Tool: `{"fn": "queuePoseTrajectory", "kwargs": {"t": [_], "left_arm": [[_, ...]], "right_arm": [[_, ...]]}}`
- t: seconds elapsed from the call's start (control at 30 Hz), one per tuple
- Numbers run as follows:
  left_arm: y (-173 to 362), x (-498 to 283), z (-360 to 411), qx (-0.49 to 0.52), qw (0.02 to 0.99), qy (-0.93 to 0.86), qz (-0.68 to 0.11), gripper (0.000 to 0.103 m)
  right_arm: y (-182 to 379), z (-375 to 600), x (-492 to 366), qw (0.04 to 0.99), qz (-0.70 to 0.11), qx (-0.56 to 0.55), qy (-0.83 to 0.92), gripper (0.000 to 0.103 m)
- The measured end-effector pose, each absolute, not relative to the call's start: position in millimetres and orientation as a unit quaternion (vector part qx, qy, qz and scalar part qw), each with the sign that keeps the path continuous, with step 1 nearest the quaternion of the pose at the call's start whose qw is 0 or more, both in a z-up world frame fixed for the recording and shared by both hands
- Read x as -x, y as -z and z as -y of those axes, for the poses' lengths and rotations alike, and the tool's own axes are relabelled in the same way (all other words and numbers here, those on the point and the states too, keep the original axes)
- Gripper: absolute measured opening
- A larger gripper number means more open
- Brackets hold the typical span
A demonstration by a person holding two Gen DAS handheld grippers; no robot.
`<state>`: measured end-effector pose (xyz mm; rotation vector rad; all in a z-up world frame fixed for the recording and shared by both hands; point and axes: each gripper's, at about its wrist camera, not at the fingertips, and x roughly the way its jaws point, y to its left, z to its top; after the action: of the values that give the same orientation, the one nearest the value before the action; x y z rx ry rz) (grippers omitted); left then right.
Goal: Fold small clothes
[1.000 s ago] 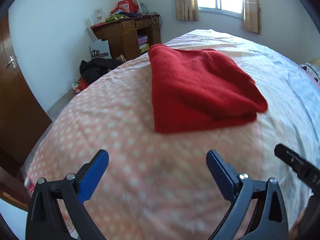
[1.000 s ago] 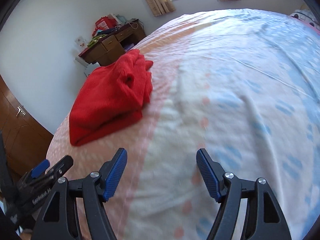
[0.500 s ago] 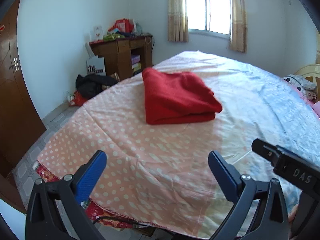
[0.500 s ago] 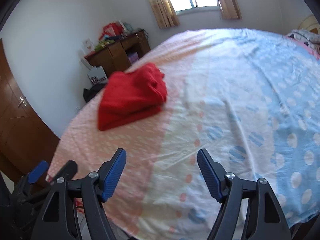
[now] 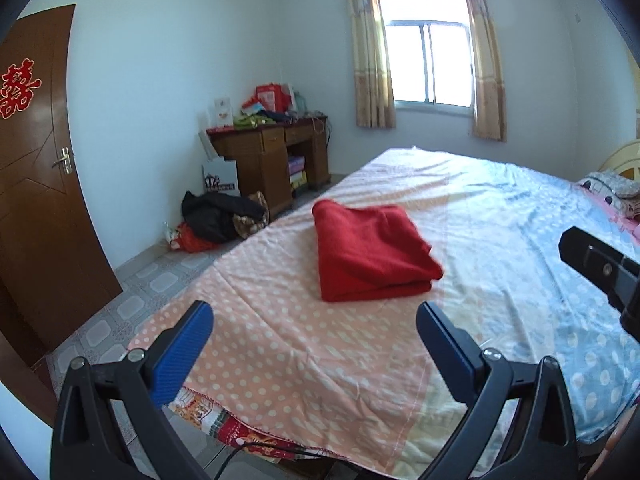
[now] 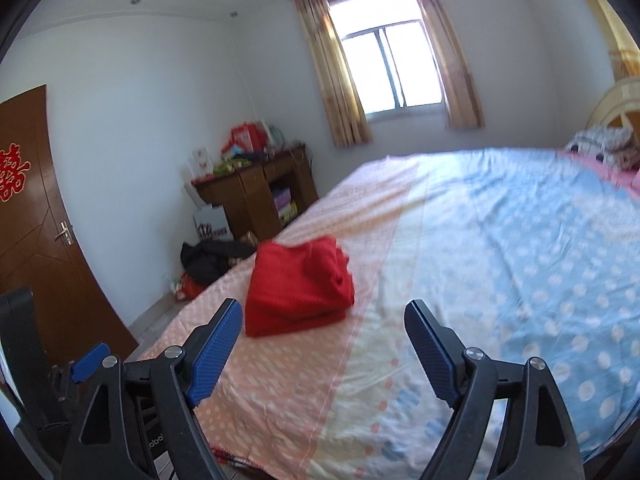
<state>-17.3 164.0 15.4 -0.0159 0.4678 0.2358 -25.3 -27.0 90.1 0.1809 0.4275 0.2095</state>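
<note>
Pulling back from the bed (image 5: 304,368), both claws now far from the red cloth (image 5: 370,254), much nearer it a second ago. Left claw (image 5: 314,334) wide open, holding nothing. Right claw (image 6: 322,338) wide open too, empty. Red cloth folded in a neat pile, lying ahead of the left claw, ahead and a bit left of the right claw. Folding looks done
</note>
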Motion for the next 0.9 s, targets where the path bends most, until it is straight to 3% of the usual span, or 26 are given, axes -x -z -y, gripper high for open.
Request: {"fn": "queuePoseTrajectory", "kwargs": {"t": [0.1, 0.37, 0.9], "left_arm": [[-24, 26, -162, 0.008, 0.971, -0.113, -0.210, 0.103], [-26, 27, -163, 0.014, 0.973, -0.116, -0.199, 0.103], [-37, 42, -159, 0.004, 0.980, -0.127, -0.154, 0.103]], "right_arm": [[-100, 27, 37, 0.977, -0.178, -0.076, -0.092, 0.089], [-110, 25, 55, 0.986, -0.134, -0.061, -0.082, 0.089], [-114, 33, 61, 0.988, -0.121, -0.067, -0.069, 0.090]]}}
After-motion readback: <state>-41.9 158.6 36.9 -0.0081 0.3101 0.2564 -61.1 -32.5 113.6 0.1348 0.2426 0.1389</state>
